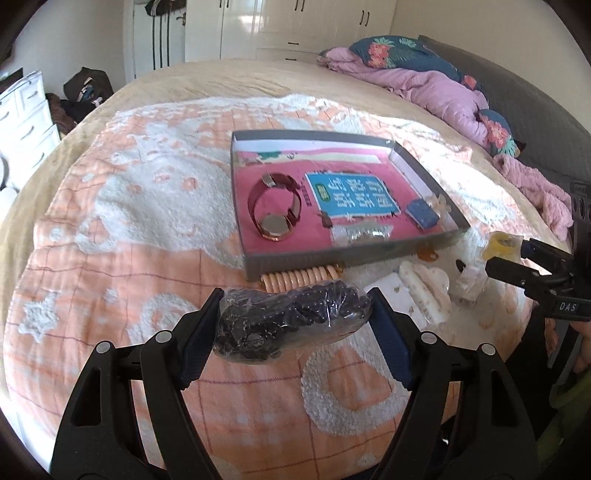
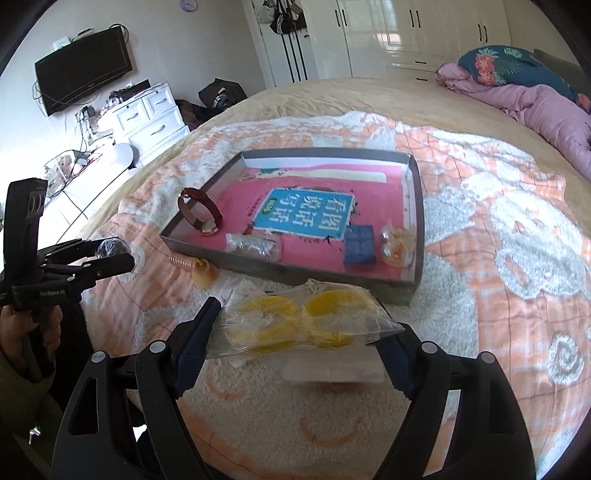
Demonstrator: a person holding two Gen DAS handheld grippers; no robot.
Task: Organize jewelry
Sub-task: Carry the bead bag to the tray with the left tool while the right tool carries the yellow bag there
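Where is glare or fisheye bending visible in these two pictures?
Left wrist view: the wardrobe doors are washed out by daylight, and the bed curves strongly. Right wrist view: the wardrobe shows glare, the clear bag glints, and dark corners frame the image.

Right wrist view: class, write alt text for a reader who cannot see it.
The right tongs grip a clear bag of yellow rings above a peach and white blanket. Beyond lies a shallow grey tray holding a red watch and a small blue box; the left tongs hold a dark bundle.
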